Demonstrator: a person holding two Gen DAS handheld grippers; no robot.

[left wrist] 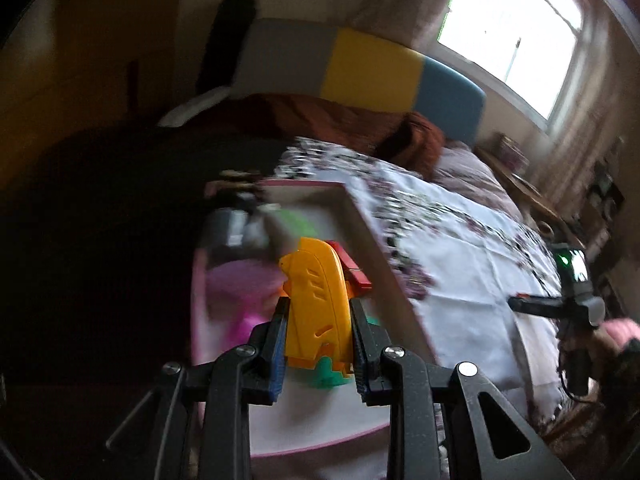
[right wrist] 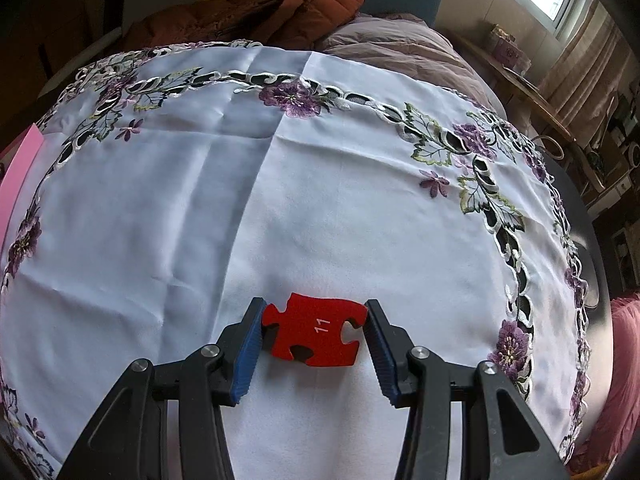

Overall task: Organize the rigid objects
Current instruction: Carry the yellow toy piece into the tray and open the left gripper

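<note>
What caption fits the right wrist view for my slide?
Right gripper clamps a red puzzle piece marked 11 above the embroidered white tablecloth.

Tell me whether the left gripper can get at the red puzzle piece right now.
Probably not: the left gripper is shut on a yellow toy over the pink box, and the right gripper already clamps the red puzzle piece.

Left tool (left wrist: pixel 318 312) clamped on load, angled down; right tool (right wrist: pixel 314 320) gripping, pitched steeply down.
</note>
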